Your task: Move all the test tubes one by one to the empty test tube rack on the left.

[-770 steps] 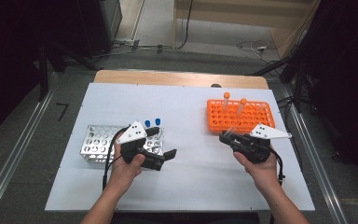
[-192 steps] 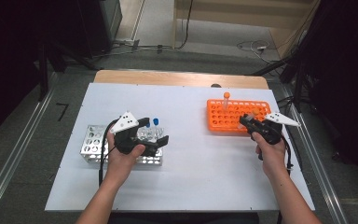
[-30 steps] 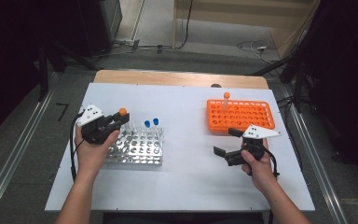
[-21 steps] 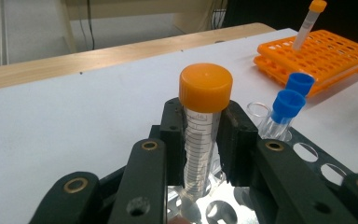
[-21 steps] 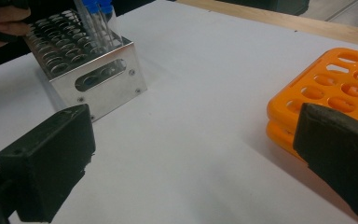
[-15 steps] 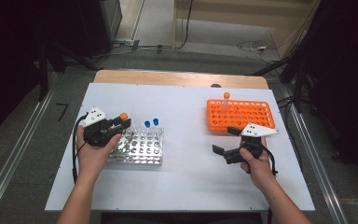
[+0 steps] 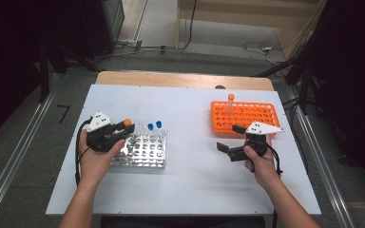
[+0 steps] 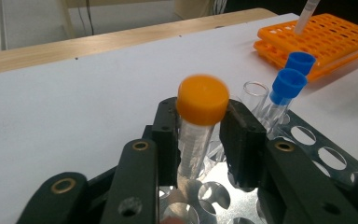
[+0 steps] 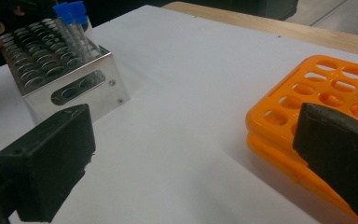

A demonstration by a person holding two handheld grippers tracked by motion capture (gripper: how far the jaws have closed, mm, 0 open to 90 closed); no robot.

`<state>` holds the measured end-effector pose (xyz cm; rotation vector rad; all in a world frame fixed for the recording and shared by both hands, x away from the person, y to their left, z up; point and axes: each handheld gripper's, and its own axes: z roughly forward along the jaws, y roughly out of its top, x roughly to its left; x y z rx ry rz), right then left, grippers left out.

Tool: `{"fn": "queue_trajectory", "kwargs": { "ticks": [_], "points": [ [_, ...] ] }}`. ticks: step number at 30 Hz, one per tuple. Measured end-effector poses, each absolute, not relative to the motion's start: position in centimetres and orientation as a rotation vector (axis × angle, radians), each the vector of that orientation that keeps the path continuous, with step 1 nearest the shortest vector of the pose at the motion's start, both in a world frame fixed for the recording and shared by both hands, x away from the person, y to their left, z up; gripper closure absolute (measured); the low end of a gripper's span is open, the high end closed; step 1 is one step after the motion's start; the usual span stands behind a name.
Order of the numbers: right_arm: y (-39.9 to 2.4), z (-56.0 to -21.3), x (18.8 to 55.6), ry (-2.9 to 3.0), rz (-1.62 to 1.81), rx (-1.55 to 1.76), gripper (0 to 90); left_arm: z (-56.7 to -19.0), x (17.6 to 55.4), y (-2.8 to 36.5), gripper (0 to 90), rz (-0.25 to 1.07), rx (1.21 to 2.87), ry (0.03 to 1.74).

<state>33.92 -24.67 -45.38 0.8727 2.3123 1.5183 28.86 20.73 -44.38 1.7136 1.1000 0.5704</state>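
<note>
An orange-capped tube (image 8: 196, 135) stands tilted between the pads of my left gripper (image 8: 198, 137), its lower end in a hole of the metal rack (image 8: 307, 154). The jaws have just been opening, and a gap shows beside the tube. From above, that gripper (image 7: 123, 132) is at the left end of the metal rack (image 7: 142, 153), with the orange cap (image 7: 127, 122) on top. Two blue-capped tubes (image 7: 154, 126) stand in the rack's far row. My right gripper (image 7: 229, 138) is open and holds nothing, just in front of the orange rack (image 7: 244, 116).
One orange-capped tube (image 7: 230, 102) stands at the back of the orange rack. In the right gripper view the metal rack (image 9: 70, 79) is at the far left and the orange rack (image 9: 307, 98) is close on the right. White tabletop (image 7: 190, 180) lies between the racks.
The orange cap in my left gripper sits slightly lower over the metal rack than a second ago. Both hands have hardly shifted.
</note>
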Motion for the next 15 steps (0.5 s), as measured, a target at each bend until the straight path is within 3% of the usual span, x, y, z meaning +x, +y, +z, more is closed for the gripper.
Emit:
{"fn": "queue_trajectory", "kwargs": {
  "ticks": [4, 15],
  "points": [
    [-25.1, -45.2, 34.4, 2.284, 1.523, 0.911, 0.0, -44.2, 28.5, 21.0, 60.7, 0.545, 1.662, 1.105],
    [-25.6, -44.8, 36.6, 2.200, 1.493, 1.012, 1.8, -43.8, 27.3, 21.3, 30.4, 0.465, 1.558, 1.025]
  ]
}}
